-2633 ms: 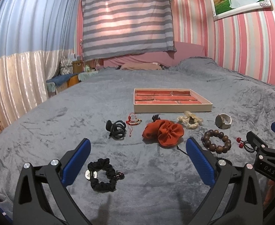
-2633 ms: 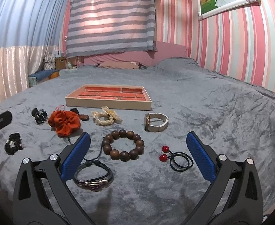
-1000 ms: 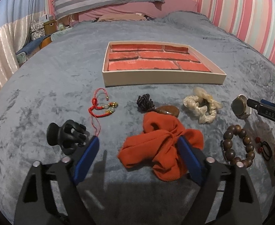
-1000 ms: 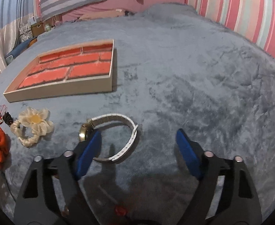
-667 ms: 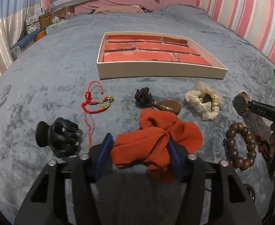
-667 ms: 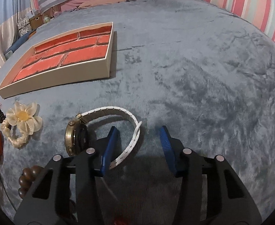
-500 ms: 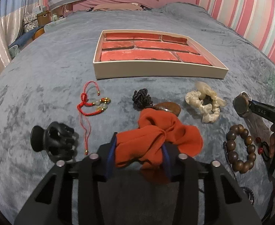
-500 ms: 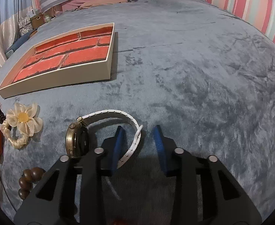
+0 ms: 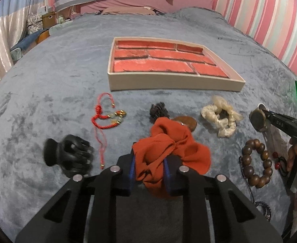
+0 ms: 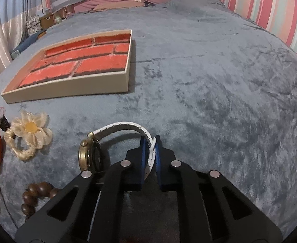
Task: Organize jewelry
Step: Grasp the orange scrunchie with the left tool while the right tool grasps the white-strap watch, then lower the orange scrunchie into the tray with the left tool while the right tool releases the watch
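My left gripper (image 9: 149, 162) is shut on an orange scrunchie (image 9: 174, 147) lying on the grey bed cover. My right gripper (image 10: 149, 145) is shut on the white strap of a watch (image 10: 118, 128) with a brass face (image 10: 87, 158); the watch also shows at the right of the left wrist view (image 9: 259, 119). A cream tray (image 9: 174, 84) with red brick-pattern lining stands beyond both, shown too in the right wrist view (image 10: 67, 93).
On the cover lie a black claw clip (image 9: 67, 155), a red cord bracelet (image 9: 106, 115), a brown pendant (image 9: 186, 121), a cream flower scrunchie (image 9: 221, 117) (image 10: 30, 133), a wooden bead bracelet (image 9: 255, 168) and a red-bead hair tie (image 9: 278, 162).
Both grippers moved forward and closed: the left onto the orange scrunchie, the right onto the watch strap.
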`<action>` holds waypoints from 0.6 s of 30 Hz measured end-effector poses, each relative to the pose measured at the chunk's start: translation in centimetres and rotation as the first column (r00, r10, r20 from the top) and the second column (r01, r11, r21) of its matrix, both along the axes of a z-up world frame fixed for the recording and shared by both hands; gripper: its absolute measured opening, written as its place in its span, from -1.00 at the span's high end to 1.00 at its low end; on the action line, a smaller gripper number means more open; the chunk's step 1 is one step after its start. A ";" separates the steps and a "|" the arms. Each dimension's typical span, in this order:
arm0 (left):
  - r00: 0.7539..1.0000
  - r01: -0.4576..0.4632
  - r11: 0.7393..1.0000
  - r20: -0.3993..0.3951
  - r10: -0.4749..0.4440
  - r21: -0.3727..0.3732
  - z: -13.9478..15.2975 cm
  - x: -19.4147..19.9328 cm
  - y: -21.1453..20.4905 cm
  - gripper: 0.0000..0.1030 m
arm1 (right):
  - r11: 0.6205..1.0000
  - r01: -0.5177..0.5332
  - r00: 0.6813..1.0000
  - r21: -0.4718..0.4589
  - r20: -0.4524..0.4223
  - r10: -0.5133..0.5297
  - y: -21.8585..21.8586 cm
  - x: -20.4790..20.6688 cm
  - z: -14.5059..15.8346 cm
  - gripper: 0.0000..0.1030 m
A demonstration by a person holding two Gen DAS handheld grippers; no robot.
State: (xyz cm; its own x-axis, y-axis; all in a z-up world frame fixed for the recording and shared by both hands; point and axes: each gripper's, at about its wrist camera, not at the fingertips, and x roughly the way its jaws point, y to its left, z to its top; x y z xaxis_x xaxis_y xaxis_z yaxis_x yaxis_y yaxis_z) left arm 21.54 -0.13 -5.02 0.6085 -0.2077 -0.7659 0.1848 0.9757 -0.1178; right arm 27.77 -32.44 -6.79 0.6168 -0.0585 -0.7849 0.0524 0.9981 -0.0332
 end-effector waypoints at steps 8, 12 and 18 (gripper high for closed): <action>0.998 -0.022 0.999 0.053 0.024 -0.027 3.3 0.4 1.0 0.62 | 0.999 -0.044 0.996 0.000 0.078 0.044 1.8 0.2 3.5 0.84; 0.997 -0.014 0.999 0.074 0.016 -0.037 5.3 1.7 1.2 0.62 | 0.998 -0.060 0.994 0.016 0.095 0.058 2.6 1.1 4.8 0.84; 0.997 -0.004 0.999 0.074 0.008 -0.050 7.3 6.1 1.3 0.62 | 0.996 -0.065 0.992 0.054 0.108 0.059 3.4 4.0 6.8 0.84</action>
